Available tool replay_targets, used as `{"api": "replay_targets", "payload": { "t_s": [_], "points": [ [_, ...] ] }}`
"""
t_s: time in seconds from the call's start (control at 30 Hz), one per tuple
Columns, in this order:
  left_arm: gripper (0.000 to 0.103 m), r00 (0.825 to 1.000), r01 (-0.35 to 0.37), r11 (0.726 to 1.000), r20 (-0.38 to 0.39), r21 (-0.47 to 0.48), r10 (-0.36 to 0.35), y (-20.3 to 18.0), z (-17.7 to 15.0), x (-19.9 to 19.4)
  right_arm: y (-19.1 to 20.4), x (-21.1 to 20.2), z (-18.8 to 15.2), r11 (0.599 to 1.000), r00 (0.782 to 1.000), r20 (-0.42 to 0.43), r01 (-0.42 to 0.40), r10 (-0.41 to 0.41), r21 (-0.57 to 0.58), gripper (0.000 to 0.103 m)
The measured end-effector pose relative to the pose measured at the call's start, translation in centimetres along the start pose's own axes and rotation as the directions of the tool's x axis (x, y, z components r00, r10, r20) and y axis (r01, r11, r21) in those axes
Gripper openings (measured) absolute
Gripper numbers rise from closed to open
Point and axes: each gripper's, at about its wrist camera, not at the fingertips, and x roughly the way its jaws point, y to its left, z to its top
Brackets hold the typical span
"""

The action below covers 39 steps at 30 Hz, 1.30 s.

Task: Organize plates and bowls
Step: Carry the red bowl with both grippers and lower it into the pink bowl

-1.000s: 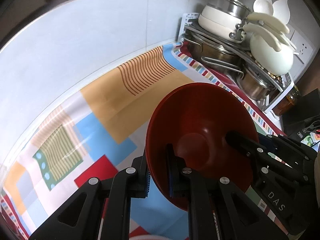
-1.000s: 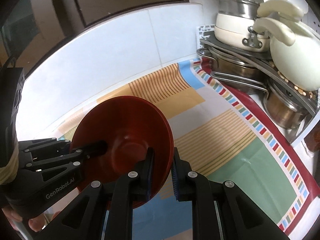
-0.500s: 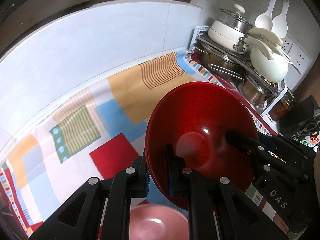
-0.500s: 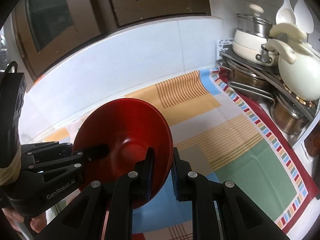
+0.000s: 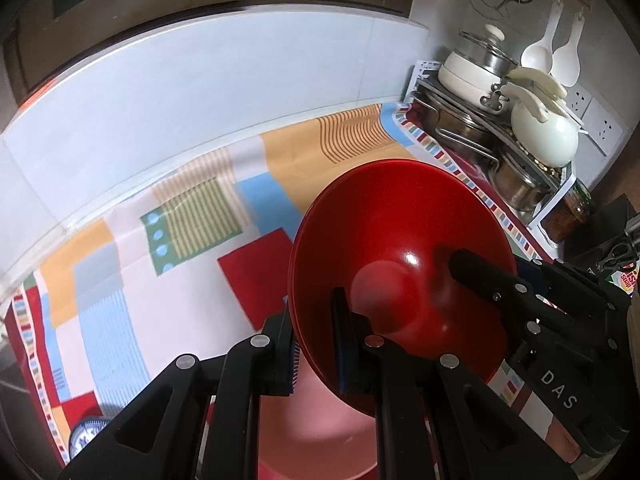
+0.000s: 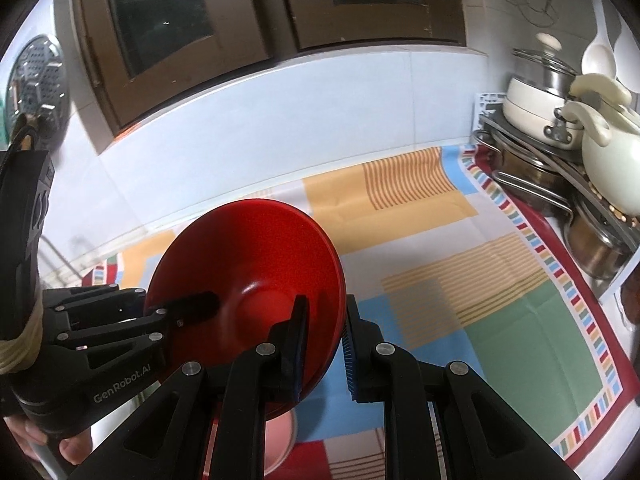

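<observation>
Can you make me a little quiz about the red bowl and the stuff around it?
1. True or false: both hand-held grippers pinch the red bowl at its rim.
2. What colour is the dish right under the bowl? A green, B pink, C black.
3. Fill in: the pots are stacked on a ____ at the right.

Key: 1 true: left hand-held gripper, right hand-held gripper. 2 B. 3 rack.

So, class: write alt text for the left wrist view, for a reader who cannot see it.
Two black tongs, the left tongs and the right tongs, pinch opposite rim edges of a tilted red bowl above a colourful patchwork tablecloth. A pink bowl sits below; pots crowd the right corner.
</observation>
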Motion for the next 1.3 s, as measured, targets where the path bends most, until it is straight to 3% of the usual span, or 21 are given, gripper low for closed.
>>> {"api": "replay_targets", "payload": {
  "t_s": [0.53,1.3],
  "points": [
    [0.015,1.000,-0.004,0.994,-0.007,-0.105,0.003,2.4,-4.8,-1.7,3.3,-0.8,-2.4,0.995,0.997,-0.038,-0.064,0.061,-0.080,0.017],
    [0.015,0.996,0.016,0.973,-0.084,-0.230,-0.036,3.9,-9.3,0.6,4.0,1.7,-6.0,0.988,0.979,-0.186,-0.105,0.084,-0.109,0.017]
  ]
}}
